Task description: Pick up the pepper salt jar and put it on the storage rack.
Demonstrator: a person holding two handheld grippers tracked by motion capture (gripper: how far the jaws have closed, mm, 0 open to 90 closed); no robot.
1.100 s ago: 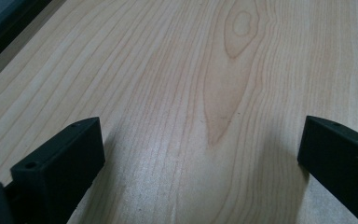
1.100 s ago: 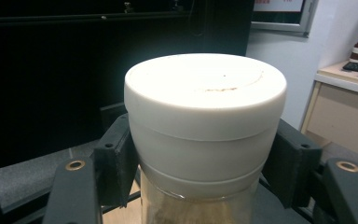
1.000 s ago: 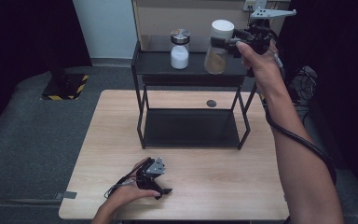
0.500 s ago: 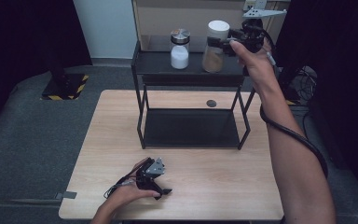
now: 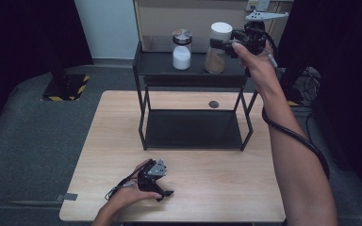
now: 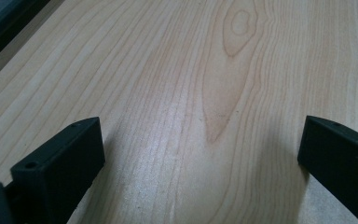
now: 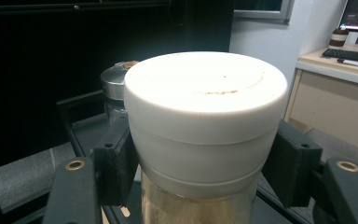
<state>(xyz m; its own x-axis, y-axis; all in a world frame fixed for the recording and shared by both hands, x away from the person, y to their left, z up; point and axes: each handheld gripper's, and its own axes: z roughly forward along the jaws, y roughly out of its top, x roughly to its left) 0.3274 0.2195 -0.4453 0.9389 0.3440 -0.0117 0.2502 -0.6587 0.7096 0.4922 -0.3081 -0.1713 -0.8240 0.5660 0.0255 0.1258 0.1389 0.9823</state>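
Two tools: both in use.
Right tool (image 5: 222, 44): clamping the white-lidded jar (image 5: 218, 47) on the rack's top shelf (image 5: 160, 66).
Left tool (image 5: 166, 190): resting on the desk (image 5: 245, 188), jaws standing apart.

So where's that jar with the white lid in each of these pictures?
High view: the white-lidded jar stands at the top on the black rack, clamped by the right gripper.
Right gripper view: centre, between the jaws.
Left gripper view: bare tabletop.
Shared landmark: the silver-lidded jar beside it.
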